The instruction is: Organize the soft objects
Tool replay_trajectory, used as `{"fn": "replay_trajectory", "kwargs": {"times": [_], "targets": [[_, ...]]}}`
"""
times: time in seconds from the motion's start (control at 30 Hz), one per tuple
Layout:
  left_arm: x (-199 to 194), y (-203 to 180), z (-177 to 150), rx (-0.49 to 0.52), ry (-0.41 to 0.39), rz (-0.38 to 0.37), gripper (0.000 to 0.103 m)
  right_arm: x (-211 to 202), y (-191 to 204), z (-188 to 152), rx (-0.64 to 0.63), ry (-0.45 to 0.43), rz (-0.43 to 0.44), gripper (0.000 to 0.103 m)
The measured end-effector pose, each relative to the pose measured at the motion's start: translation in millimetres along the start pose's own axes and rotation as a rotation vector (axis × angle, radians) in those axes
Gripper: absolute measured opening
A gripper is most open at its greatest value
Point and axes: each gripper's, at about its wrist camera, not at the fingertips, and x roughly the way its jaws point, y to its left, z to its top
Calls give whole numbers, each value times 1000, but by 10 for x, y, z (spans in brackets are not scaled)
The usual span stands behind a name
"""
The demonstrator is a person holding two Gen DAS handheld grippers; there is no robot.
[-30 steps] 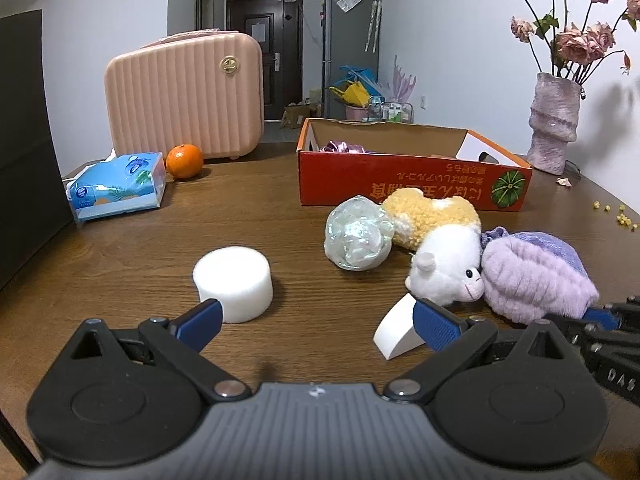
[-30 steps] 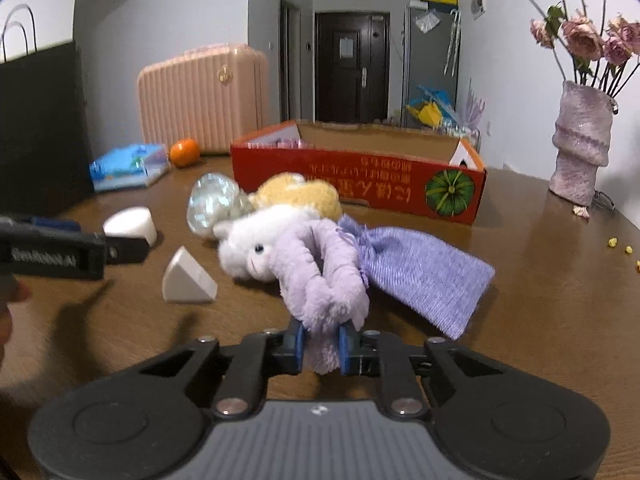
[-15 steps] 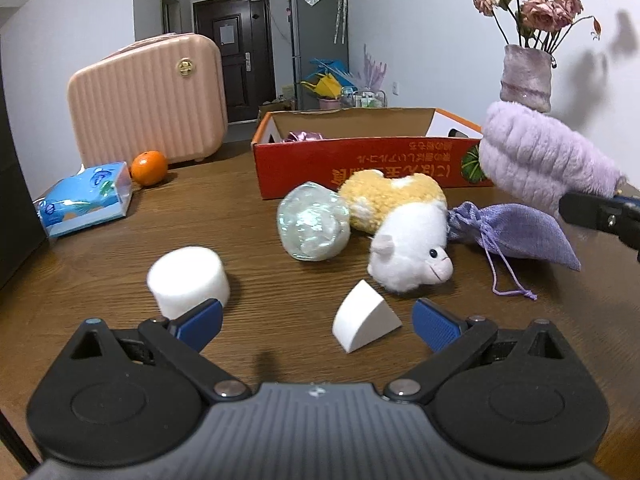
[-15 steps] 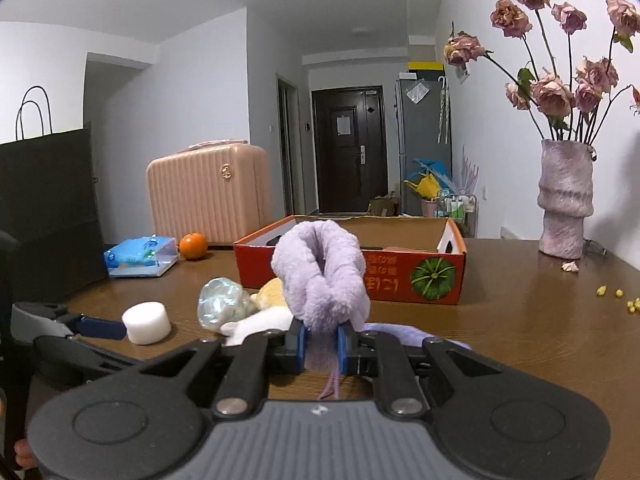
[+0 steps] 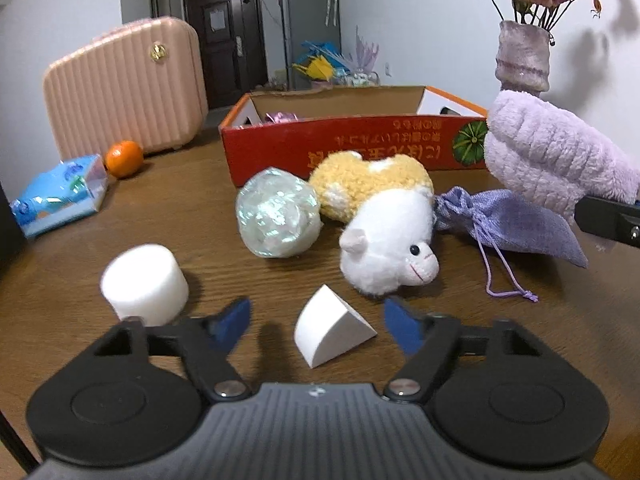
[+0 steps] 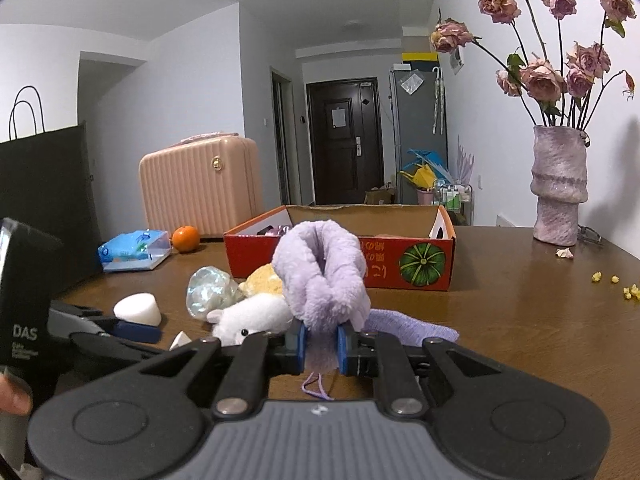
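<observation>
My R gripper (image 6: 319, 345) is clamped tight on the purple plush (image 6: 322, 272), held up off the table (image 6: 520, 320) in front of the box (image 6: 404, 266); in the L view the plush (image 5: 556, 156) hangs at far right, over the pouch (image 5: 516, 224). My L gripper (image 5: 318, 322) sits abt half open, jaws have just been closing, w/ the foam wedge (image 5: 330, 330) between the pads but not pinched yet; pads look clear of it. Count on the table: 2 white foam bits, wedge plus cylinder (image 5: 144, 282); 1 shiny ball (image 5: 278, 218); 2 plush toys touching, yellow one (image 5: 370, 184) behind the white one (image 5: 390, 252); 1 pouch; 1 orange (image 5: 124, 153); 1 tissue pack (image 5: 60, 194); 1 pink case (image 5: 124, 88); 1 vase (image 5: 522, 58) w/ dried roses. Box is open-topped; inside I see only smth shiny pink-purple (image 5: 282, 117) at its left end, can't tell what.
</observation>
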Motion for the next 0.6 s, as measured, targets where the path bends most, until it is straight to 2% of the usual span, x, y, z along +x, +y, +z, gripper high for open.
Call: {"fn": "replay_trajectory", "kwargs": {"times": [0.03, 0.07, 0.17, 0.6], "targets": [[22, 4, 4, -3, 9, -8, 46, 6, 4, -7, -1, 4, -1, 14], [41, 13, 1, -8, 20, -22, 36, 10, 10, -11, -2, 7, -2, 14], [65, 55, -8, -30, 42, -83, 33, 31, 25, -26, -9, 15, -11, 14], [-74, 43, -9, -21, -14, -75, 32, 53, 35, -46, -6, 22, -30, 14]]}}
